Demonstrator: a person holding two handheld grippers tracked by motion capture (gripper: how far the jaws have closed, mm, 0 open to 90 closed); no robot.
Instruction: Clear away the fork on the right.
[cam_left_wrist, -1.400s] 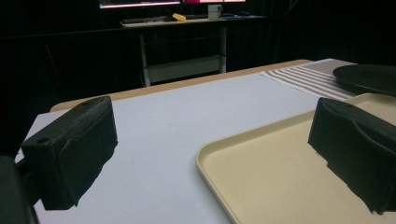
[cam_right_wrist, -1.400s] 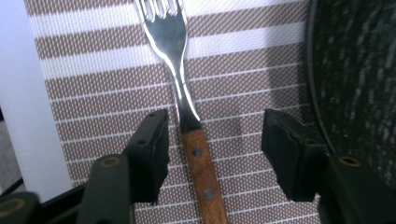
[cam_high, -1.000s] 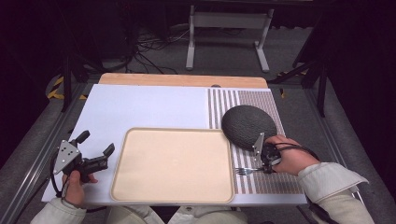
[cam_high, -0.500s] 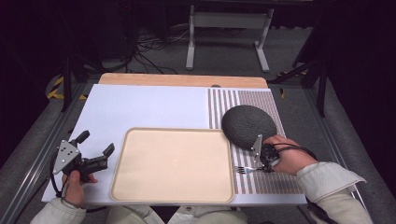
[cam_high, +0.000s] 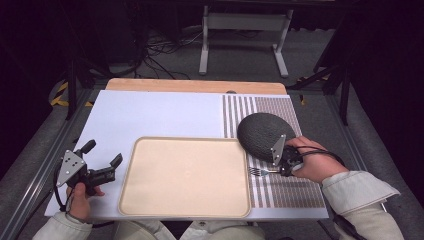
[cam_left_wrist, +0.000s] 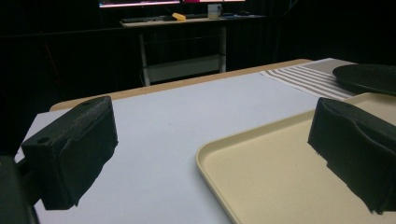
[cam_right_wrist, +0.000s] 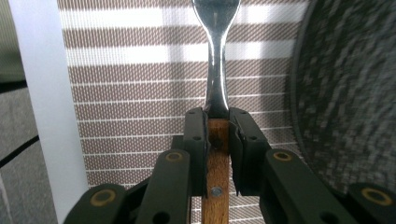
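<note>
right gripper (cam_high: 278, 170) stays clamped on the fork (cam_right_wrist: 215, 74); nothing has shifted.
we read a settled grasp, lift pending; left gripper (cam_high: 102, 161) idles, jaws apart, lower left.

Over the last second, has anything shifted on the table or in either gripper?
Nothing visibly moved. The right gripper stays shut on the fork over the striped placemat, beside the dark plate. The left gripper stays open left of the tray.

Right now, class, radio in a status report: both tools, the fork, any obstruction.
Left tool open, beside the tray. Right tool shut on the fork at its wooden handle, over the striped mat. Dark plate close alongside.
</note>
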